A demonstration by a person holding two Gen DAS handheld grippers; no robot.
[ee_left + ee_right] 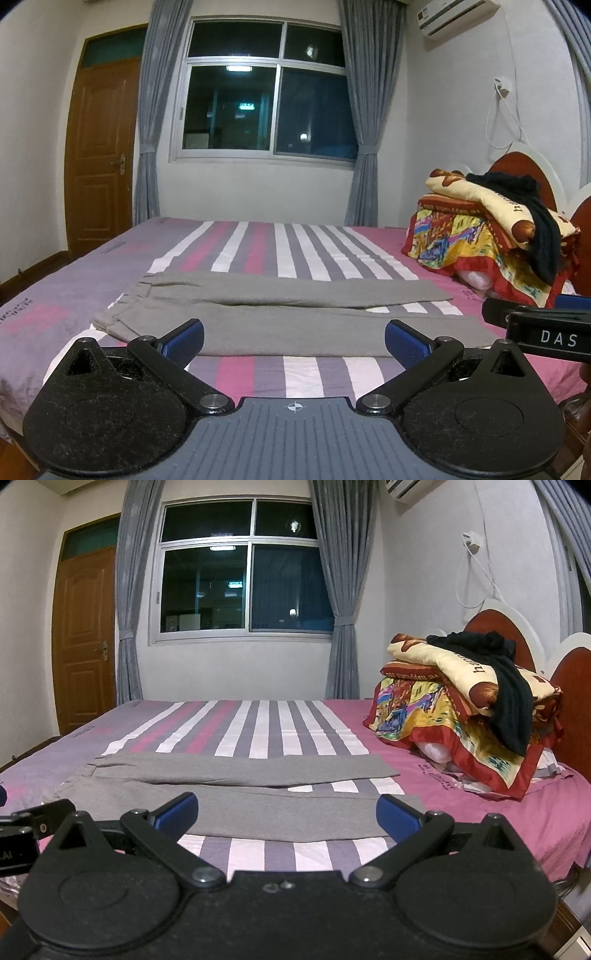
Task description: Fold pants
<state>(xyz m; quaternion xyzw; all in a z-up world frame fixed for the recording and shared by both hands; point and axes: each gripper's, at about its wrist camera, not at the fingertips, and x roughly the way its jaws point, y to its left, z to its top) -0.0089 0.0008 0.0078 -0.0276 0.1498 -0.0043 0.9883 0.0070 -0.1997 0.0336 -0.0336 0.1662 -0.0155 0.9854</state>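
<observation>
Grey pants [280, 325] [236, 794] lie flat on the striped bed, waistband to the left and both legs running to the right with a narrow gap between them. My left gripper [293, 338] hangs open just in front of the near leg, blue pads wide apart and holding nothing. My right gripper [286, 814] is open too, at the near edge of the same leg, further right along it. Part of the right gripper's body [543, 325] shows at the right edge of the left wrist view, and part of the left gripper's body [22, 830] at the left edge of the right wrist view.
The bed [295, 373] has a pink, purple and white striped sheet. A pile of colourful blankets with a black garment on top [472, 701] sits at the right by the red headboard. A window [266, 92] with grey curtains and a wooden door [99, 147] stand behind.
</observation>
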